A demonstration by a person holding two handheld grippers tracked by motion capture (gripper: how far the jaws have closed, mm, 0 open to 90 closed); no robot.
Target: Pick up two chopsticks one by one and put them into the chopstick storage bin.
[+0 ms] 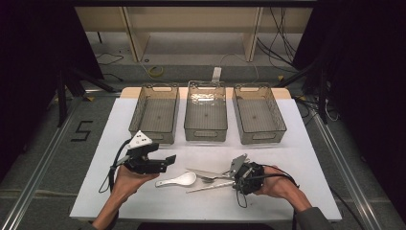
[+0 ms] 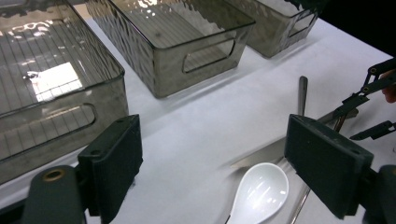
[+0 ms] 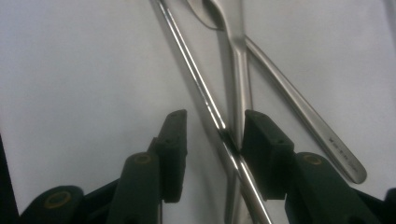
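Note:
A white ceramic spoon (image 1: 178, 180) lies on the white table, with metal cutlery (image 1: 210, 176) crossed just to its right. My left gripper (image 1: 170, 160) hovers open above the spoon (image 2: 259, 193), with nothing between its wide-set pads (image 2: 212, 154). My right gripper (image 1: 231, 178) is low over the cutlery. In the right gripper view its jaws (image 3: 212, 140) straddle a thin metal rod (image 3: 196, 84) and a fork handle (image 3: 238, 70). The rod runs along the right pad and a gap shows at the left pad. A second steel handle (image 3: 303, 112) lies outside the jaws.
Three smoky clear bins stand in a row behind the cutlery: left (image 1: 153, 136), middle (image 1: 206, 135), right (image 1: 264, 137). The table's front edge (image 1: 206, 218) is close to the hands. A frame and cables lie on the floor beyond the table.

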